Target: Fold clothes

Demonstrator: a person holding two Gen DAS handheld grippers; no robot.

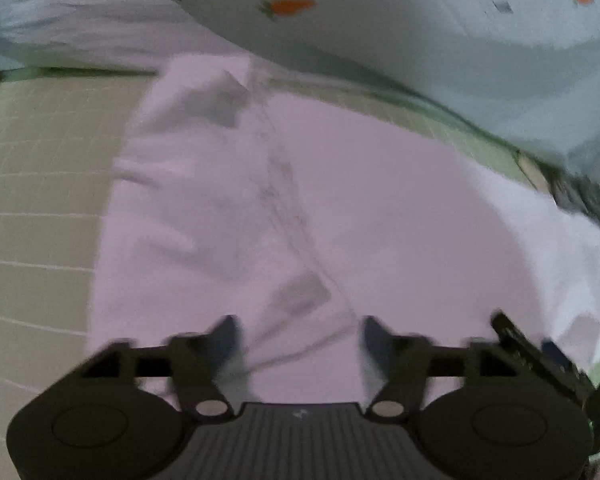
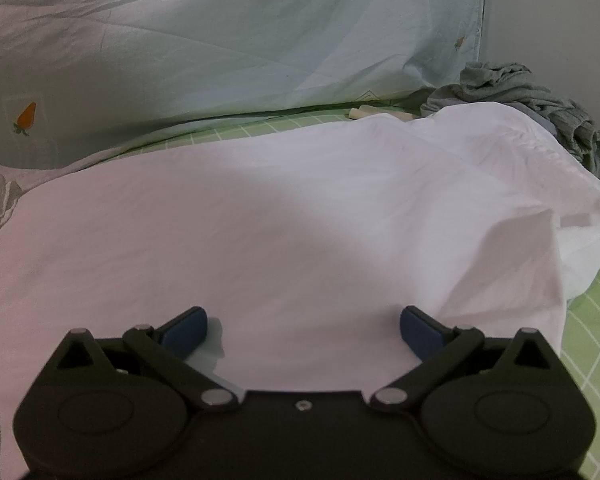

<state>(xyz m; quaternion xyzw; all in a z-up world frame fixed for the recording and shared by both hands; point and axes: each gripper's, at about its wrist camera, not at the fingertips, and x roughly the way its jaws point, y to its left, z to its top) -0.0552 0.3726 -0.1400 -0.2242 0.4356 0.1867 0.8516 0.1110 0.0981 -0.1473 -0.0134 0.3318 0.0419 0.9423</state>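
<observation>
White garment (image 2: 284,240) lies spread on the green checked bed (image 2: 592,344) beneath open, empty left gripper (image 1: 300,340) and right gripper (image 2: 304,328); its bunched far-right end risks a crooked fold.

White cotton garment (image 2: 284,240), plain, no print. Bed sheet (image 2: 592,328) under it: light green with a white grid. Pale blue-green quilt (image 2: 220,52) behind garment: orange carrots, small black symbols. Crumpled grey-green cloth (image 2: 540,100) beside garment. Gripper pads (image 2: 184,330) blue, bodies black.
</observation>
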